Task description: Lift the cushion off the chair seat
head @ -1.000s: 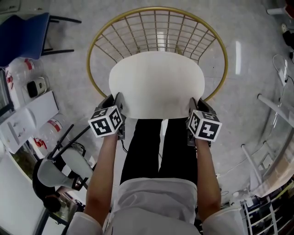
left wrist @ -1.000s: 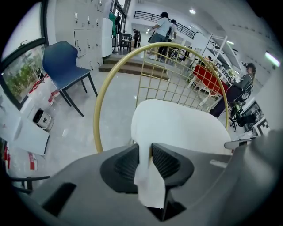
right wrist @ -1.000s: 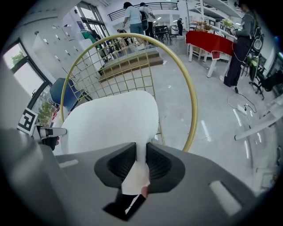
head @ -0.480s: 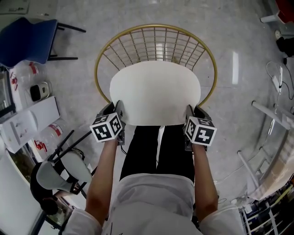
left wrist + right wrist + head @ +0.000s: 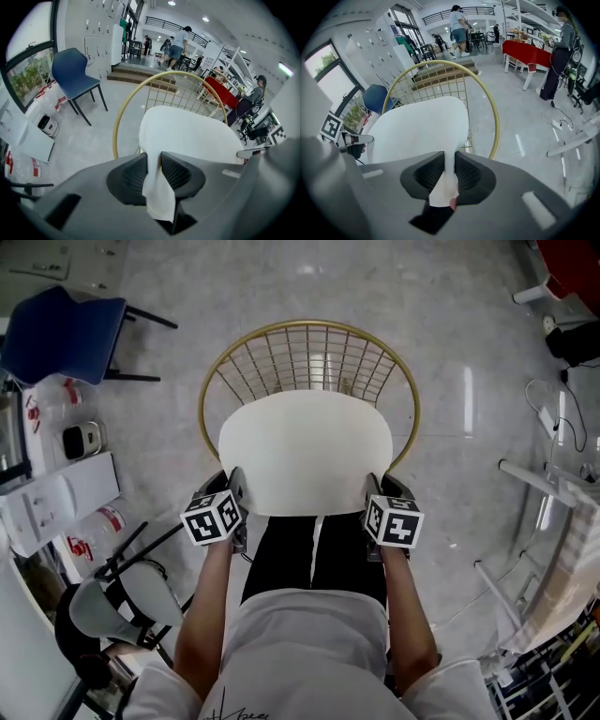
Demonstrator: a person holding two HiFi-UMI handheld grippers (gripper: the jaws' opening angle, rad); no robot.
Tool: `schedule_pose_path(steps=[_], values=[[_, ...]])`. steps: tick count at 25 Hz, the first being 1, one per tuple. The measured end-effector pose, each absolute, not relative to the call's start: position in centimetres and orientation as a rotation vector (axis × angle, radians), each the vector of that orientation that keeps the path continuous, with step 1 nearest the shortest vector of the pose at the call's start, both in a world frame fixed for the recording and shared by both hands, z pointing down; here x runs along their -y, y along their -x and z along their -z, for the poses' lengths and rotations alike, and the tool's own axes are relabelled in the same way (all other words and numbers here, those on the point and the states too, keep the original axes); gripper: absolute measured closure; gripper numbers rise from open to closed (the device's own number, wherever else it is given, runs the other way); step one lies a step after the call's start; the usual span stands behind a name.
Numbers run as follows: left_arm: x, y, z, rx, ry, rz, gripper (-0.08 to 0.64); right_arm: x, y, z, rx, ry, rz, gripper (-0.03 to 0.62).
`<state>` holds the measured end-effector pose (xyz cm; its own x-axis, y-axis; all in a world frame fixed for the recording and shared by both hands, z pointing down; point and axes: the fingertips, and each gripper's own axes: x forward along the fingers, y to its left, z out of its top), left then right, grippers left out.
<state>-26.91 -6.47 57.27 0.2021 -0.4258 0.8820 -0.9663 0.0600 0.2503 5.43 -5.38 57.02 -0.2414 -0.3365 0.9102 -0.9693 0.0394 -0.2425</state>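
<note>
A round white cushion (image 5: pixel 305 451) hangs above the gold wire chair (image 5: pixel 309 357), held at its two near corners. My left gripper (image 5: pixel 234 493) is shut on the cushion's left edge; in the left gripper view the white cloth (image 5: pixel 187 140) is pinched between the dark pads (image 5: pixel 176 171). On the other side my right gripper (image 5: pixel 373 495) is shut on the right edge, and in the right gripper view the cushion (image 5: pixel 417 129) runs down between its pads (image 5: pixel 429 171). The gold hoop (image 5: pixel 490 112) shows behind and below the cushion.
A blue chair (image 5: pixel 61 334) stands at the far left, with white boxes and bottles (image 5: pixel 56 493) below it. An office chair base (image 5: pixel 112 587) sits at lower left. Cables and a white frame (image 5: pixel 553 474) lie to the right. People stand far off in the hall (image 5: pixel 178 40).
Both grippers have come up with the cushion in them, so more of the chair's wire seat shows behind the cushion. The grips have not changed.
</note>
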Motion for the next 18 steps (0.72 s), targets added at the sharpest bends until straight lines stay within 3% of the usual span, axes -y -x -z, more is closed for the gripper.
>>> schedule_pose_path(steps=[18], values=[[5.4,25.2,-51.6,1.291,-1.559,-0.605,0.468,5.6,-6.9,-51.1,1.717,-1.294,-1.161,0.520]])
